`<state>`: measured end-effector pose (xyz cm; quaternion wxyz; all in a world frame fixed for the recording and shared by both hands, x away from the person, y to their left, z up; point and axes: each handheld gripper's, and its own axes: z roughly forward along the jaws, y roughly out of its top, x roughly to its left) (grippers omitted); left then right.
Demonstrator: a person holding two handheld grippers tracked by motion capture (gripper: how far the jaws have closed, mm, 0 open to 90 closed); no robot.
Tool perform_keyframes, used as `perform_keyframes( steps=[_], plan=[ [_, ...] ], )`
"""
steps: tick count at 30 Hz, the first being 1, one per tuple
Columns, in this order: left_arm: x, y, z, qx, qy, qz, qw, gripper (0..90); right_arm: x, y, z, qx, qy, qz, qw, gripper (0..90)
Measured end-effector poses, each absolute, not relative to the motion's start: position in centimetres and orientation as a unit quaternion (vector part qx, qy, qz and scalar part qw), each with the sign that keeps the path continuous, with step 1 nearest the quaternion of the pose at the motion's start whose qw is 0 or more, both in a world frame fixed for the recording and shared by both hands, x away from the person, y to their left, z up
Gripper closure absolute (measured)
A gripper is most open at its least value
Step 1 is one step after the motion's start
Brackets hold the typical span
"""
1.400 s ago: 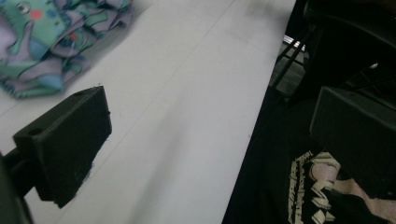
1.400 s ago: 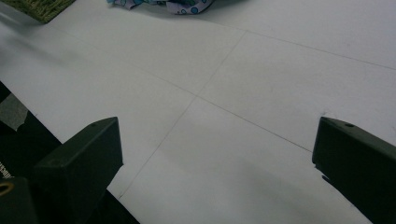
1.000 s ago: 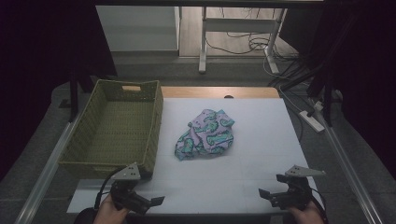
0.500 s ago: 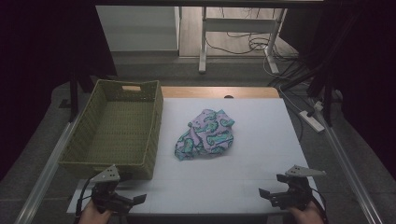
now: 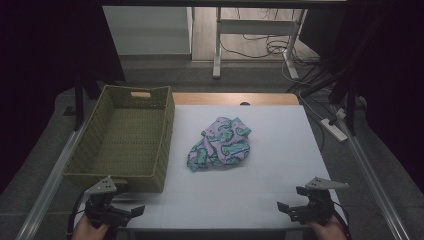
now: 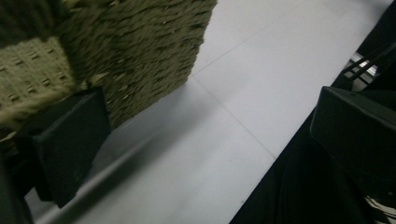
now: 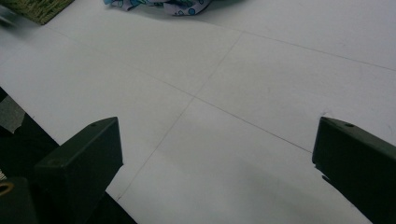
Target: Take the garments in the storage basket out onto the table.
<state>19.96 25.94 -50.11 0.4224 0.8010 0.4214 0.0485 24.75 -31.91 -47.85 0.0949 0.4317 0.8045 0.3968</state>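
A green woven basket (image 5: 125, 137) stands on the left part of the white table (image 5: 280, 150); what shows of its inside is bare weave. The crumpled paisley cloth (image 5: 220, 145) lies on the table just right of the basket, apart from it. The left gripper (image 5: 131, 212) sits at the basket's near corner and the right gripper (image 5: 290, 199) at the near right edge, both with jaws spread wide and holding nothing.

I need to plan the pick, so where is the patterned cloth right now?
In the high view the patterned cloth lies crumpled near the middle of the white table, just right of the woven basket and apart from it.
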Motion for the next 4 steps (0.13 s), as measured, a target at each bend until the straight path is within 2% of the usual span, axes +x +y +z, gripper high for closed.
perform_keyframes(
  steps=[4],
  plan=[
    [20.05, 26.02, -50.11, 0.800, 0.420, 0.044, 0.426, 0.0, 24.81, -31.93, -47.88, 0.433, 0.805, 0.395, 0.094, 1.7]
  ],
)
